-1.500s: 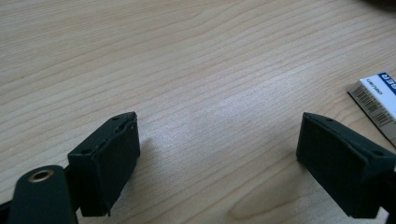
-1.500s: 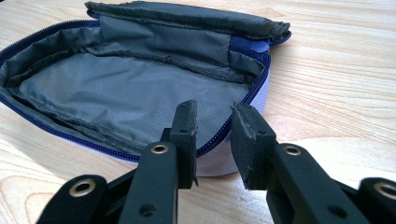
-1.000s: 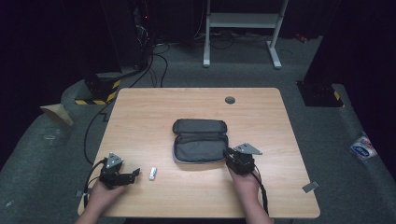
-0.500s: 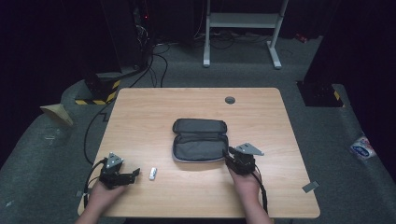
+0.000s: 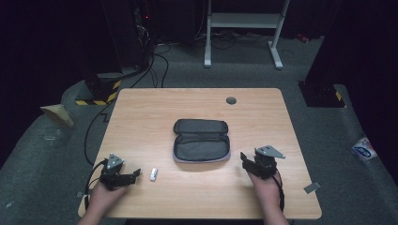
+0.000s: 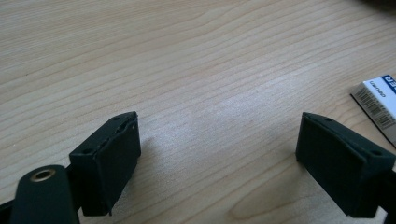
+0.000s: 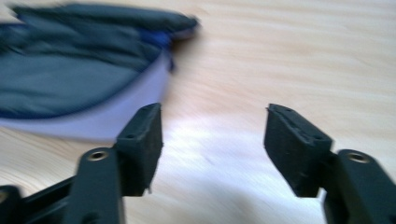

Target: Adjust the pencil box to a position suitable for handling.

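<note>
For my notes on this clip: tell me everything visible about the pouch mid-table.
The pouch is a dark grey, soft fabric zip case with rounded corners. It lies unzipped and spread flat at the table's middle, lid half folded back away from the person, with a blue zip edge and pale rim. It looks empty. Neither claw touches it.
</note>
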`<state>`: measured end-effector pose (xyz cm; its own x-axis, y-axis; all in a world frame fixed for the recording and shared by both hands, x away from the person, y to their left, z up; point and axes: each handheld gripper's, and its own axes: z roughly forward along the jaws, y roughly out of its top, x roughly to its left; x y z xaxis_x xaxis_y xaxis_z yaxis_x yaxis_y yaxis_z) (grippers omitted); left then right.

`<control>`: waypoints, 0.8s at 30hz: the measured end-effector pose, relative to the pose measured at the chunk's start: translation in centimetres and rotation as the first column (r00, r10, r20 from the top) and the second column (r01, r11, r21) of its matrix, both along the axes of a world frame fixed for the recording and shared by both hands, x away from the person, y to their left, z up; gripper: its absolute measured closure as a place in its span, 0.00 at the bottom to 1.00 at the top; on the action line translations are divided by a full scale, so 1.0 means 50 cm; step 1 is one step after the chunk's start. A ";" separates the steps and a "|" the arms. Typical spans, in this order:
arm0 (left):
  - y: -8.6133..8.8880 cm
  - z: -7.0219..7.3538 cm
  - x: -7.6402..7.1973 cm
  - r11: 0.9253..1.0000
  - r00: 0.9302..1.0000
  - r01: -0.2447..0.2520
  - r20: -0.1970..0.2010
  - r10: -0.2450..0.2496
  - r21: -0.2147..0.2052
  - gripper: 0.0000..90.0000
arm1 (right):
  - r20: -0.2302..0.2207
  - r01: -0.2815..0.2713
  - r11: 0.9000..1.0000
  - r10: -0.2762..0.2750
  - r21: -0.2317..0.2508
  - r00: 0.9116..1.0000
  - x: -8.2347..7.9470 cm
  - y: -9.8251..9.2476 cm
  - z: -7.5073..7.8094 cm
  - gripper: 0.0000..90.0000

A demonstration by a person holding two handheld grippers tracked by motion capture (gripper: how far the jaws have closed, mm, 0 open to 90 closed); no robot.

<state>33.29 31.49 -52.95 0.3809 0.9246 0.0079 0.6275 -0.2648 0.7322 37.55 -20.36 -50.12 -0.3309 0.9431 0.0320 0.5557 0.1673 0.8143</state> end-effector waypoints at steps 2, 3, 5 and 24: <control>-0.001 0.000 -0.001 1.000 1.000 -0.006 0.001 0.006 -0.004 0.16 | -0.011 0.013 0.999 -0.014 -0.031 1.000 -0.008 -0.019 -0.008 0.34; -0.001 0.000 -0.002 1.000 1.000 -0.008 0.001 0.008 -0.005 0.16 | -0.020 0.019 0.999 -0.020 -0.042 1.000 -0.012 -0.028 -0.013 0.32; -0.001 0.000 -0.004 1.000 1.000 -0.015 0.000 0.015 -0.002 0.16 | -0.040 0.028 0.998 -0.030 -0.055 0.999 -0.020 -0.044 -0.019 0.30; 0.006 0.003 0.001 0.999 0.998 -0.051 -0.026 0.051 0.003 0.12 | -0.132 0.071 0.993 -0.083 -0.098 0.988 -0.041 -0.069 -0.046 0.19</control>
<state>33.33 31.79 -52.80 0.3336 0.9427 0.0006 0.6590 -0.2337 0.7149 35.52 -23.82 -52.41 -0.2556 0.9666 -0.0171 0.6744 0.1910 0.7132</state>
